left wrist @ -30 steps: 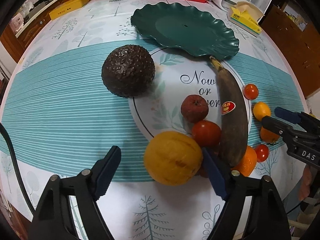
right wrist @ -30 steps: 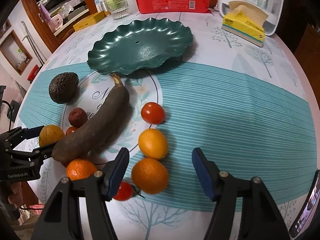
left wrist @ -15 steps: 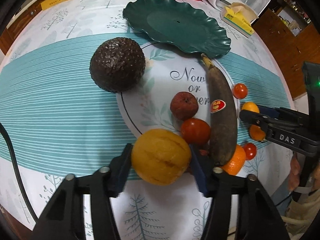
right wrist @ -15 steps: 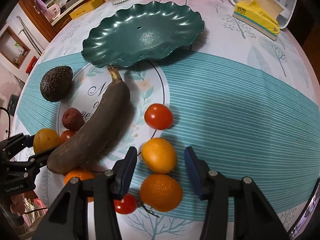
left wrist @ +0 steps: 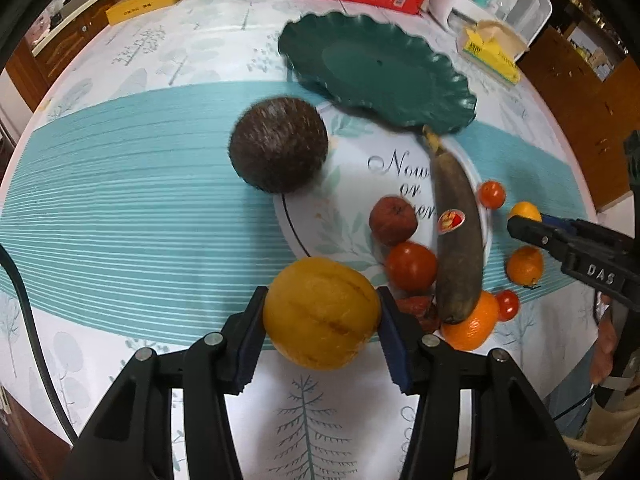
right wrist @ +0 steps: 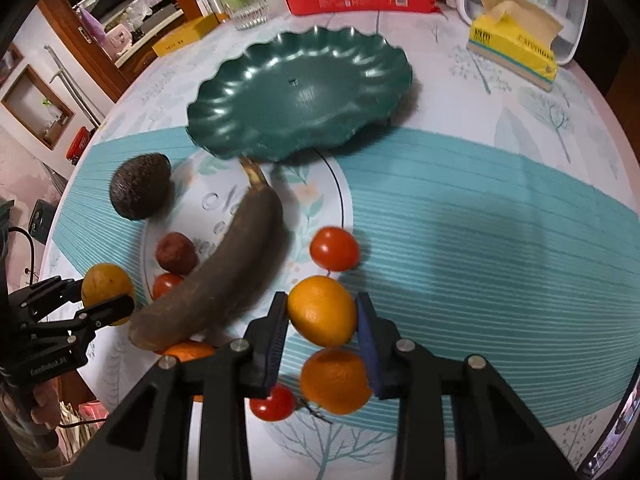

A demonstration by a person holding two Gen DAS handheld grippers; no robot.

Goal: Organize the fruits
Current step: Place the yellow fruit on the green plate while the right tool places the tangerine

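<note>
Both grippers have closed since a second ago: left gripper jaws closing, pads pressed on ribbed yellow melon at lower centre; right gripper closing, clamped on smooth orange. Scalloped green plate is seen upper centre, on the teal-striped tablecloth.

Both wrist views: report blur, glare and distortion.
Left wrist: avocado and plate smeared by motion, yellow fruit sharp, fisheye bends the table edge. Right wrist: plate rim soft with glare streaks, tissue box slightly blurred.
</note>
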